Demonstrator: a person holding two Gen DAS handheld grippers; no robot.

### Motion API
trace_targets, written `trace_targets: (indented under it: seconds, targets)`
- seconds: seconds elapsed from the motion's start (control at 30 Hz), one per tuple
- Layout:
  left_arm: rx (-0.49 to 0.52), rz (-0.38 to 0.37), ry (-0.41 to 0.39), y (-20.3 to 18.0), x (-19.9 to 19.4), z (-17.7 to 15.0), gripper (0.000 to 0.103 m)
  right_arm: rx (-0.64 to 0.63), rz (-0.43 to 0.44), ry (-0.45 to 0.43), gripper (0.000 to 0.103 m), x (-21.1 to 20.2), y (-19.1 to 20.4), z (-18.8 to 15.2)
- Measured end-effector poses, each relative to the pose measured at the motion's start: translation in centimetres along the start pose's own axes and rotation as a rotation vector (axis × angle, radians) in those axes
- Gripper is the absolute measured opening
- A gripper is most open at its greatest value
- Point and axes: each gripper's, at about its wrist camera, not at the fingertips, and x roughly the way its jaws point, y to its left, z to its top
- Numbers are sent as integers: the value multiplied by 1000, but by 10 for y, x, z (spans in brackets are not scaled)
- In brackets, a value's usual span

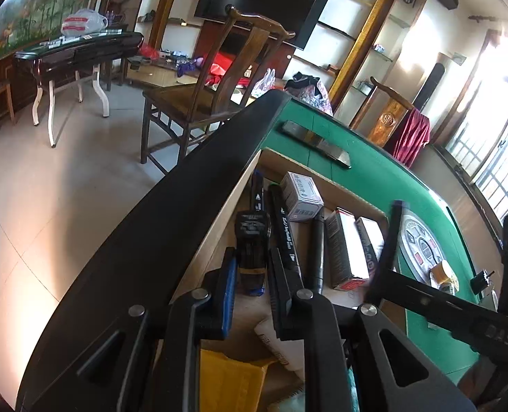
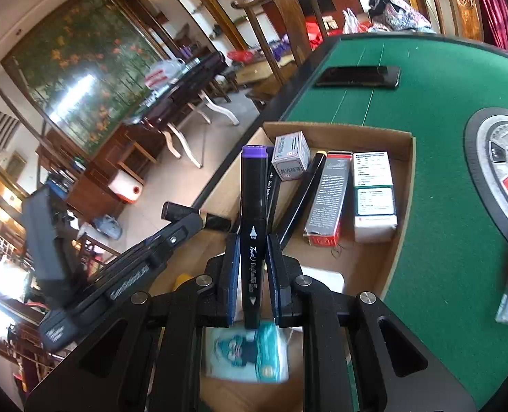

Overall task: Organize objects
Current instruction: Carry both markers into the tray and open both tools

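A shallow cardboard tray (image 2: 406, 185) sits on the green felt table (image 2: 442, 96), holding boxes and markers. My right gripper (image 2: 252, 243) is shut on a black marker with a purple cap (image 2: 252, 185), held upright above the tray. My left gripper (image 1: 252, 261) is shut on a black cylindrical object with a printed label (image 1: 252, 237), low over the tray's left side (image 1: 216, 226). Black markers (image 1: 284, 223) lie beside it. The right gripper's arm (image 1: 435, 309) shows in the left wrist view, and the left gripper's arm (image 2: 123, 267) in the right wrist view.
In the tray lie a small grey box (image 2: 290, 156), a long grey-red box (image 2: 326, 199) and a white-green box (image 2: 374, 195). A black phone (image 2: 358, 76) lies on the felt. The table's round centre console (image 2: 504, 158) is at right. A wooden chair (image 1: 199, 103) stands beyond the table edge.
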Motion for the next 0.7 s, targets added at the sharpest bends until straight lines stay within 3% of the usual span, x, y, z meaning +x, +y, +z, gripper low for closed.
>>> trace_targets:
  seconds: [0.33,0.53,0.7]
  targets:
    - [19,10,35,1,11,6,17,65,-59,46,15,45,-16,13]
    - [48,22,66,-6,18,14,18,59,-76,21,16,44,-16,12]
    - [39,5,127,-8,30,13,32,41,-65,-1,16,30,-15,14]
